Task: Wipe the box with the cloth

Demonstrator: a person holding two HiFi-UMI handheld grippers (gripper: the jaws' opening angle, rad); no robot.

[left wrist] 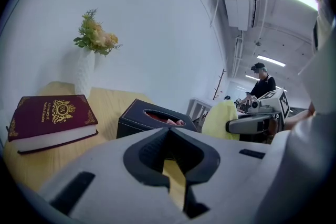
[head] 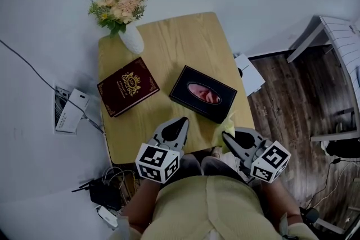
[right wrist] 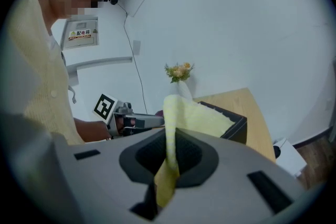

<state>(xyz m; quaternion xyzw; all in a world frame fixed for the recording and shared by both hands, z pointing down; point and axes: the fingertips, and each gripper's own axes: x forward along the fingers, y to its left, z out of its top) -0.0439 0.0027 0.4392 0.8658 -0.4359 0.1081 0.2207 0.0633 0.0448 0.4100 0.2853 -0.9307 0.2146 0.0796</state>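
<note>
Starting at your left, the red book (head: 127,86) lies on the wooden table (head: 169,42). Your left gripper (head: 183,121) hovers over the front edge, jaws pressed together on nothing. The black box (head: 202,93) sits mid-table. Your right gripper (head: 226,136) pinches the yellow cloth (head: 227,125) just beside the box's near corner.

Right gripper (right wrist: 169,160) pinches the yellow cloth (right wrist: 189,113); the dark box (right wrist: 237,127) shows just behind it

Black box (head: 203,94): lying flat, oval slot up. Yellow cloth (head: 225,129): just beside box at 5 o'clock, clamped in right gripper (head: 227,136)
</note>
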